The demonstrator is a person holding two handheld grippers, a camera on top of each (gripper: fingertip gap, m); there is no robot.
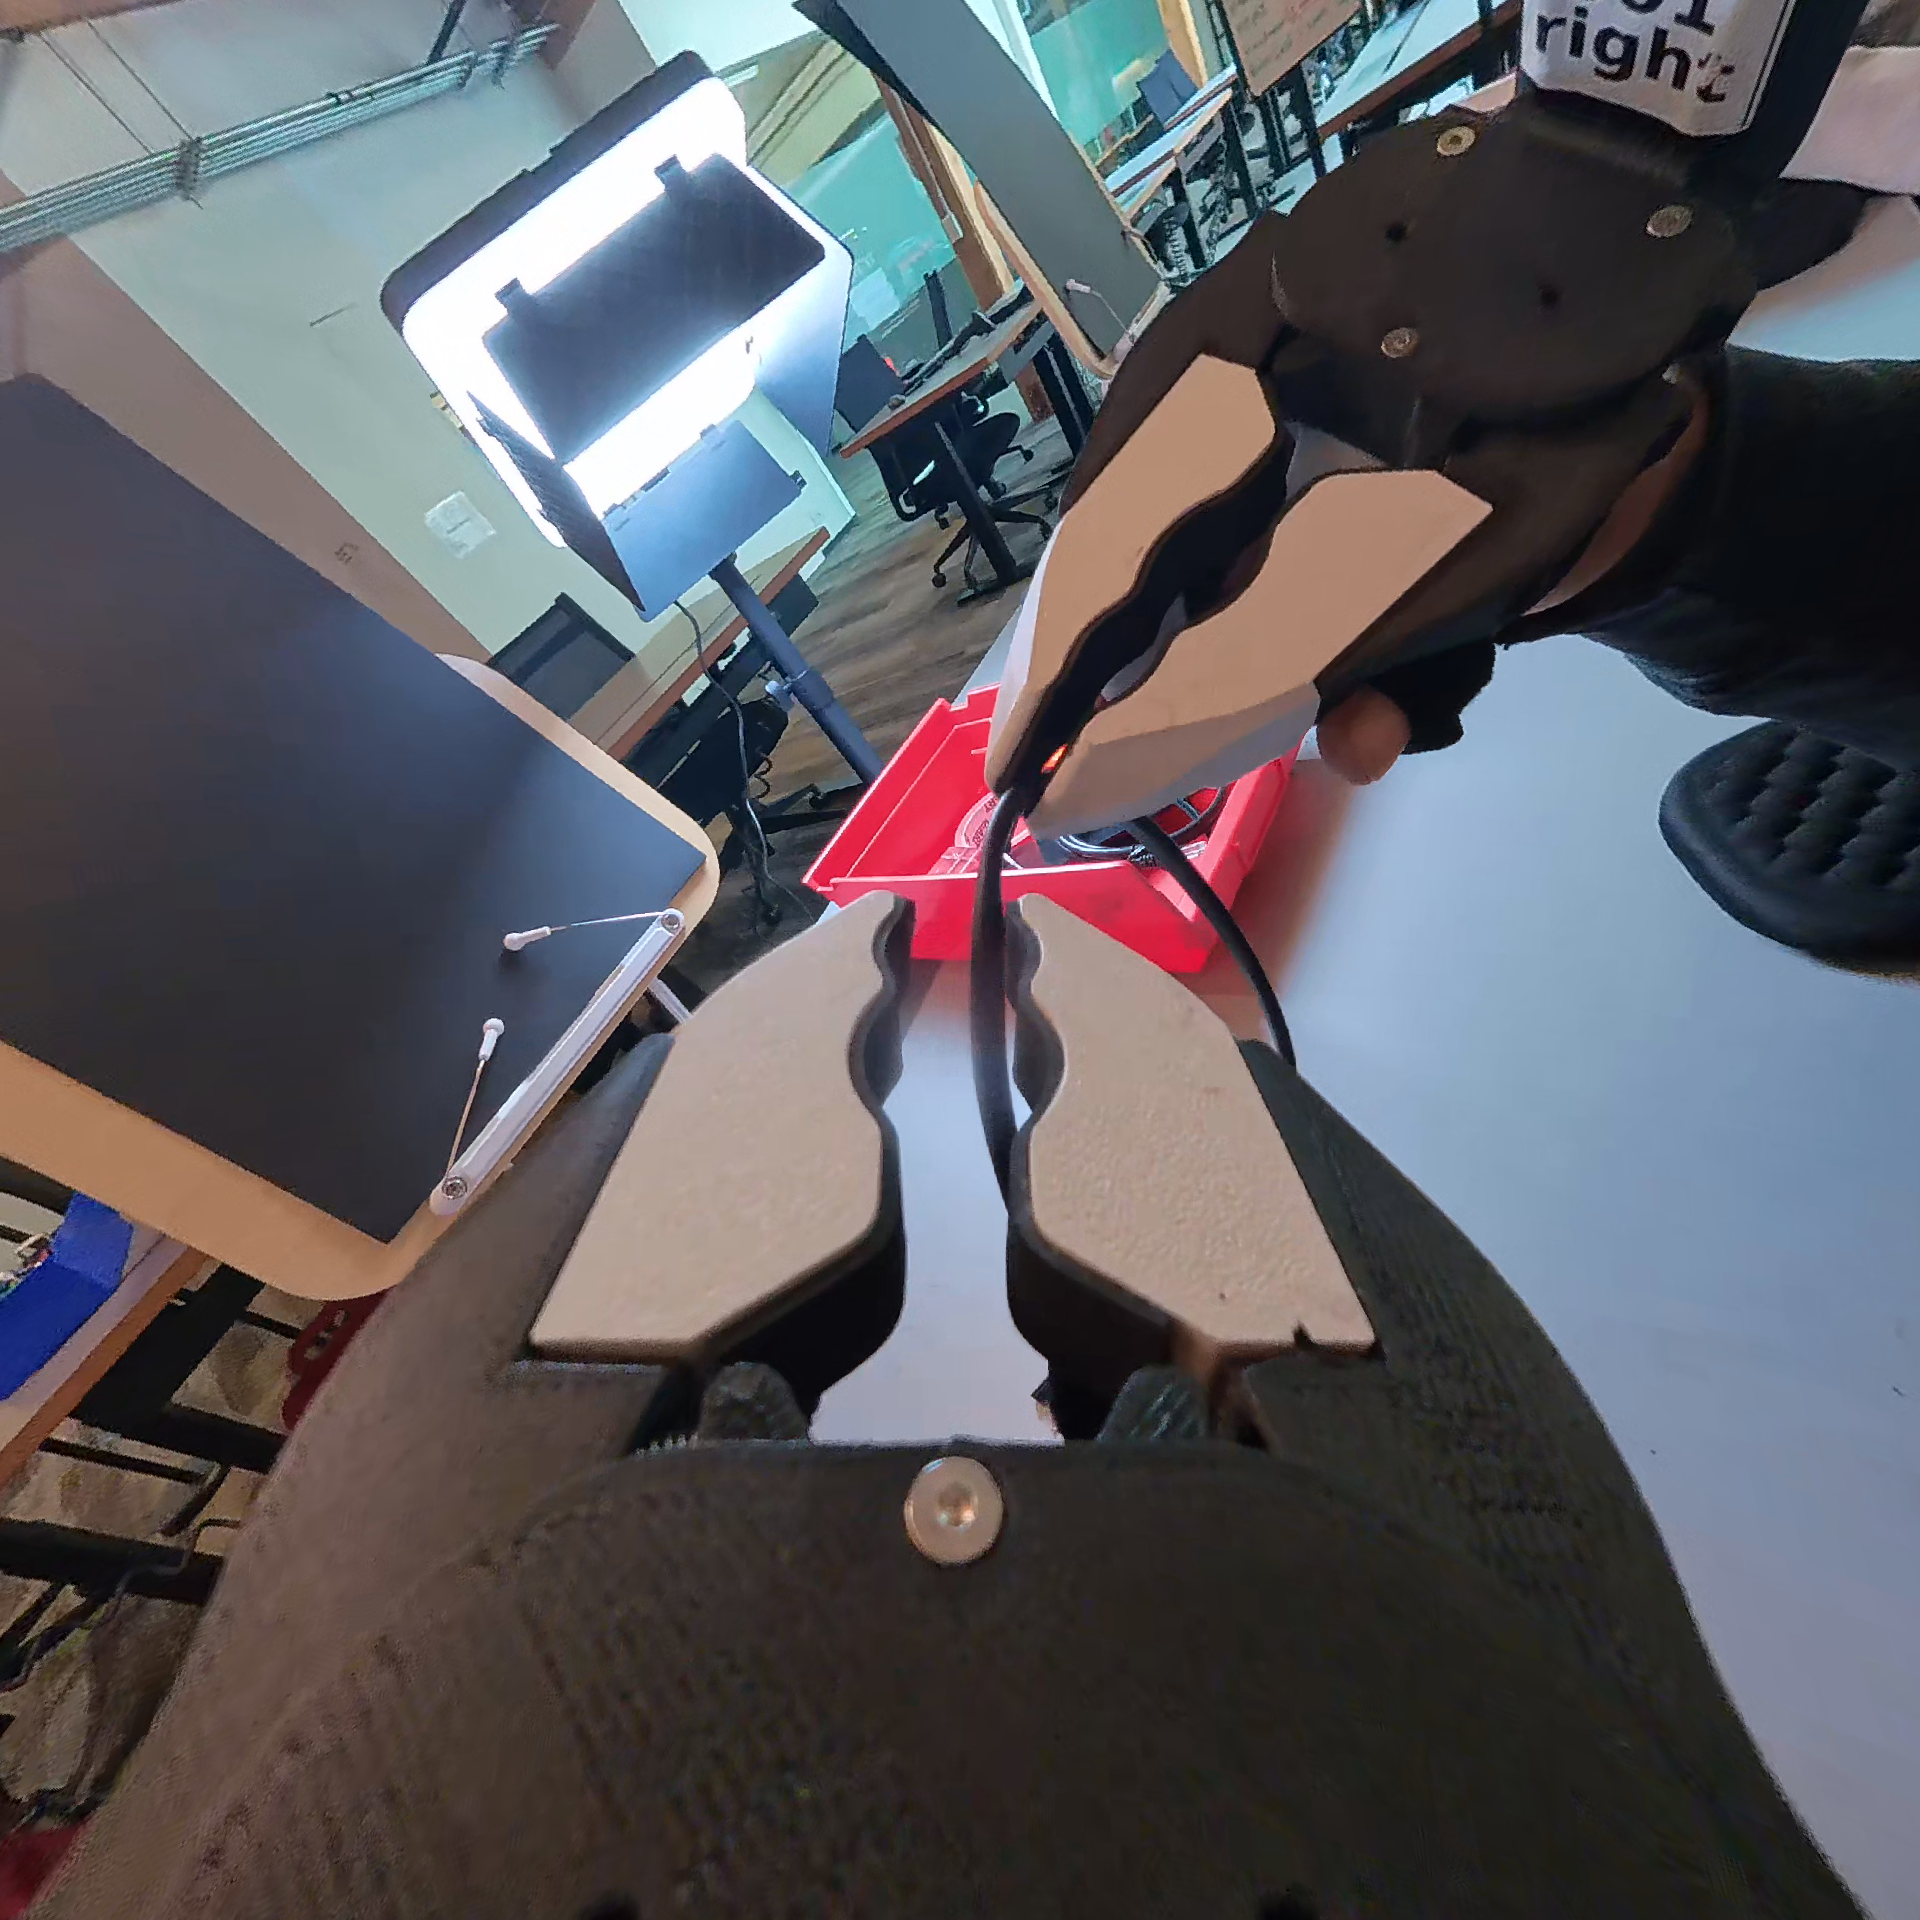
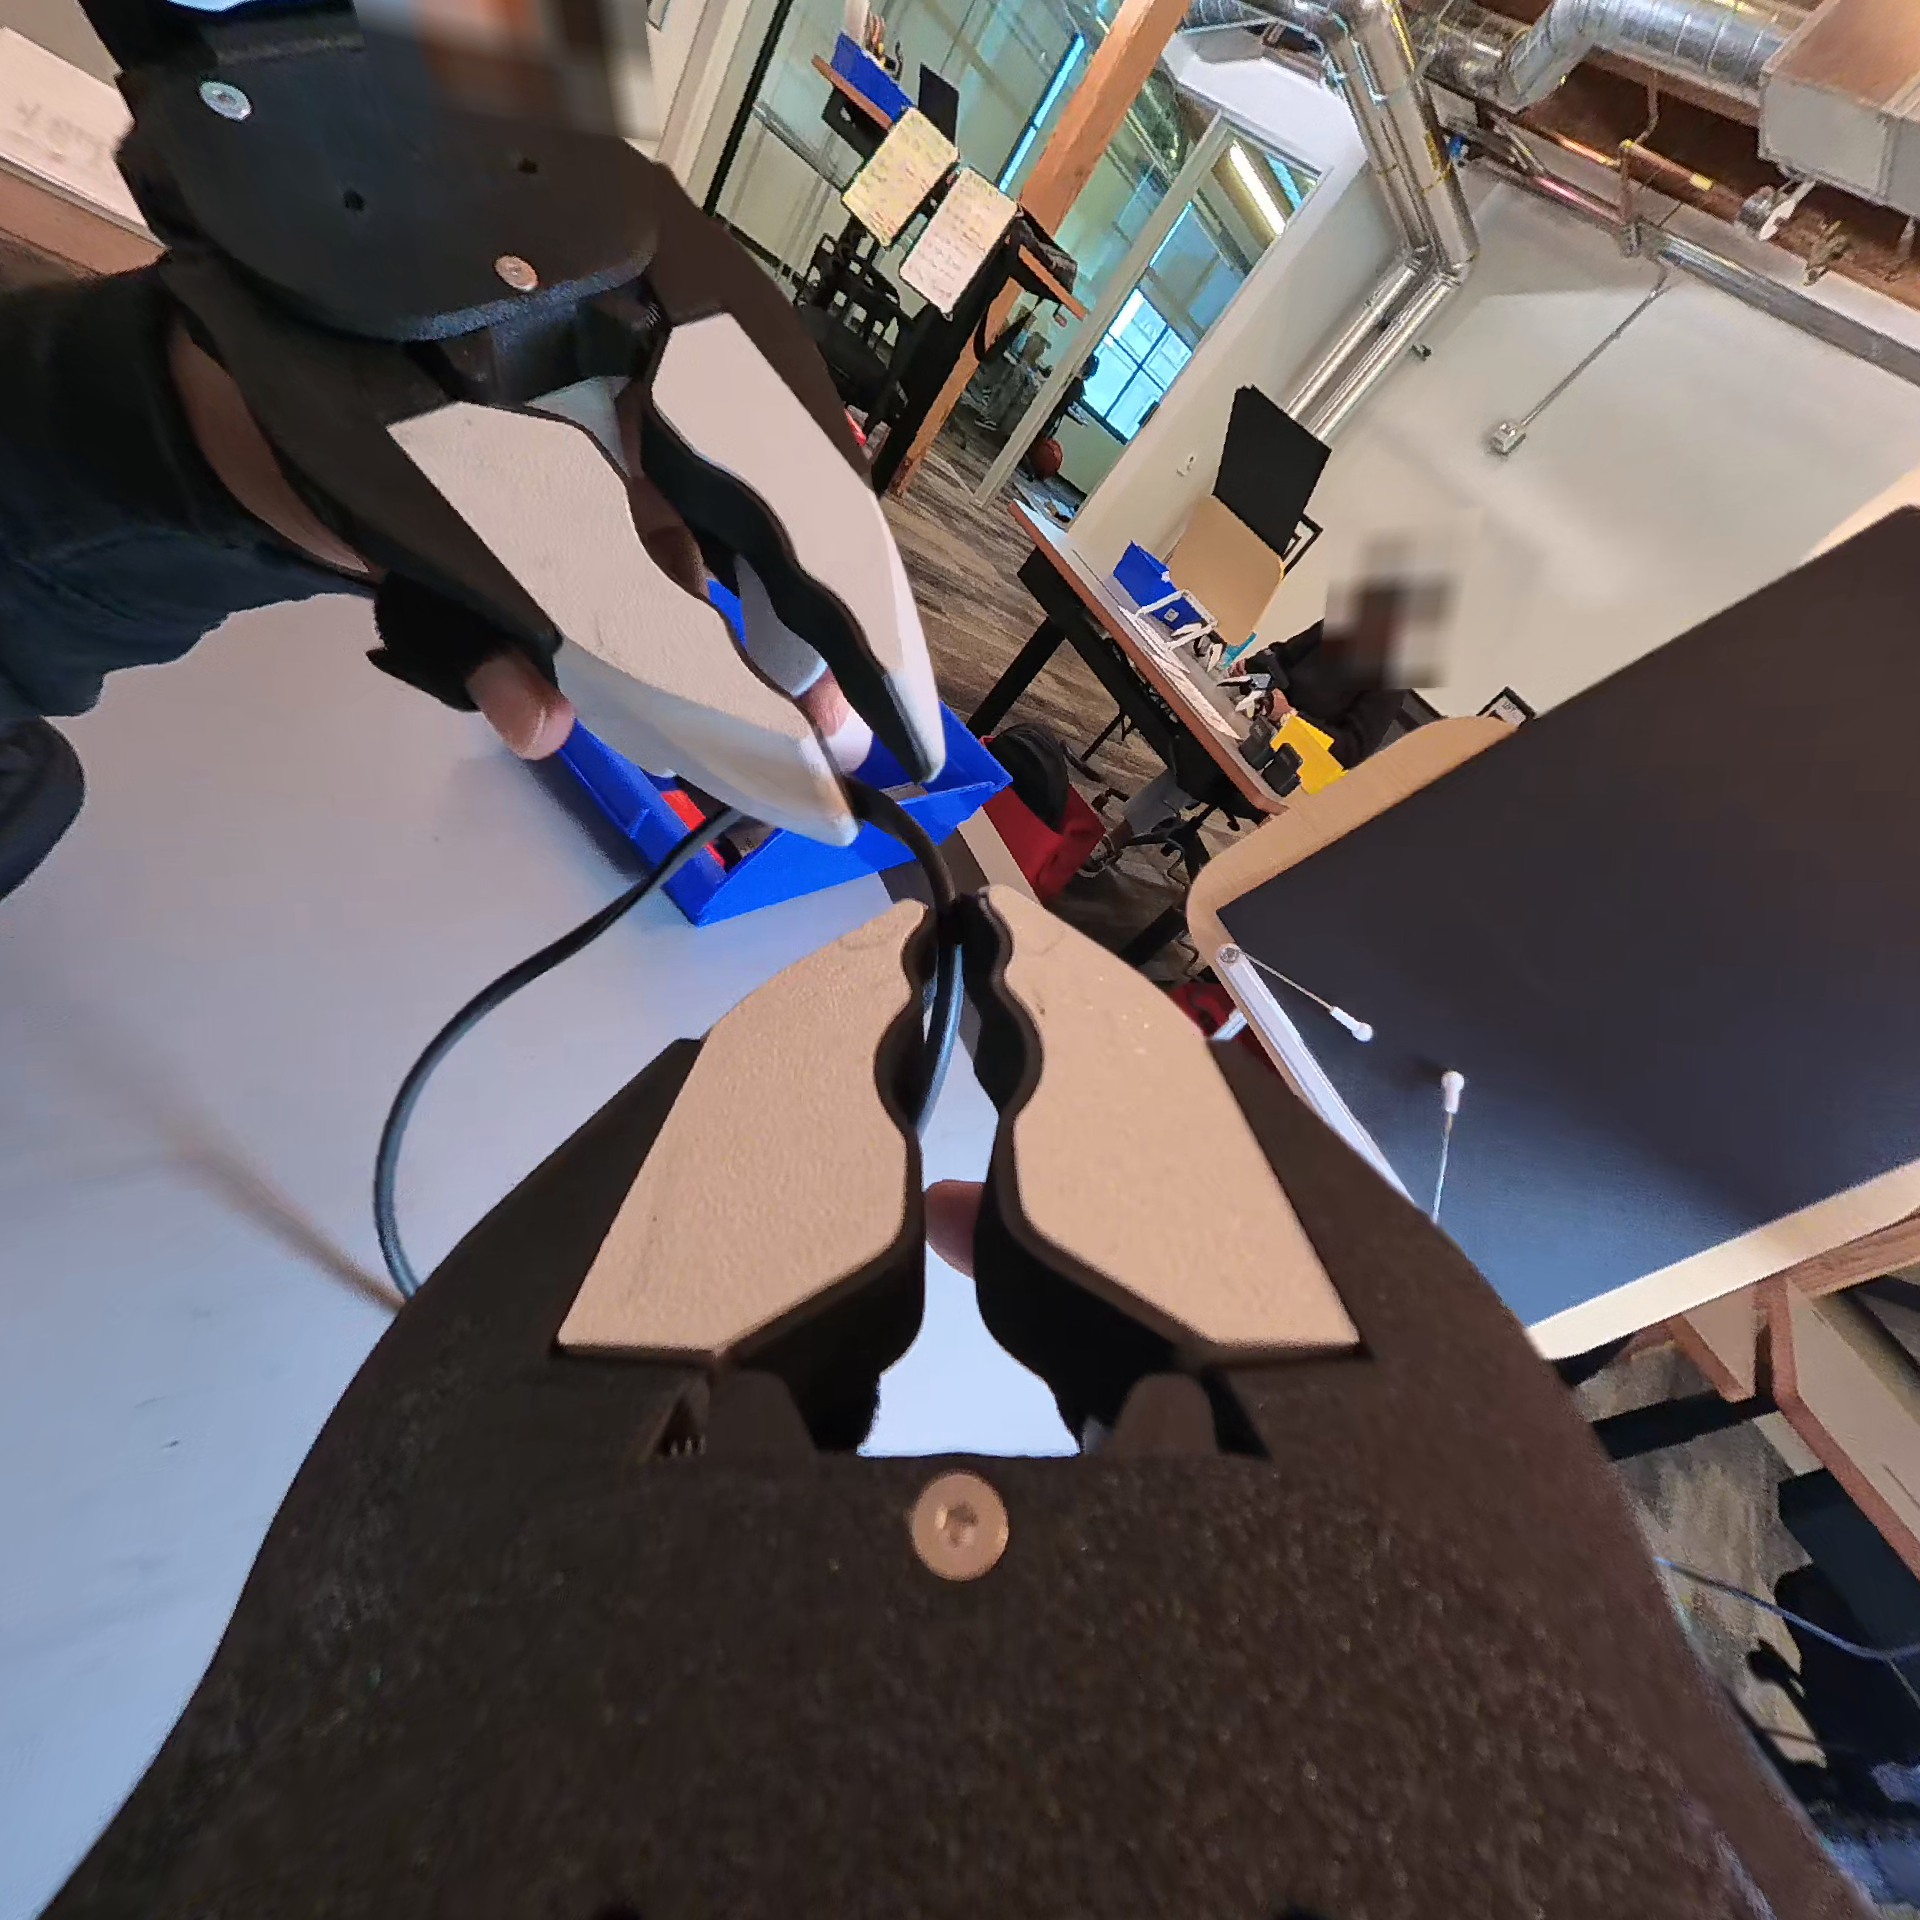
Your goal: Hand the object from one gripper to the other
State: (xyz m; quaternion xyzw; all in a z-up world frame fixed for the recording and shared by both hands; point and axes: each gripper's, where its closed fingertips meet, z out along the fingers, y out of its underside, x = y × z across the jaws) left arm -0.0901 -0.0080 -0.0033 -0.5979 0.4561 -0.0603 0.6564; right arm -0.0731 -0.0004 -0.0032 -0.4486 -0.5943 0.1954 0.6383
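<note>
A thin black cable (image 1: 985, 1039) hangs between the two grippers above the grey table (image 1: 1558, 1143). In the left wrist view my left gripper (image 1: 956, 914) is open, and the cable runs down the gap between its fingers, close to the right-hand one. My right gripper (image 1: 1023, 795) comes in from the upper right, shut on the cable at its tips. In the right wrist view my right gripper (image 2: 953, 909) pinches the cable, which loops out to the left (image 2: 436, 1049). My left gripper (image 2: 883, 795) faces it, jaws a little apart.
A red bin (image 1: 1039, 914) sits on the table behind the grippers in the left wrist view. A blue bin (image 2: 790, 862) sits behind them in the right wrist view. A black-topped board (image 1: 260, 831) stands beside the table. A lit light panel (image 1: 623, 343) stands beyond. The grippers are tip to tip, or close to it.
</note>
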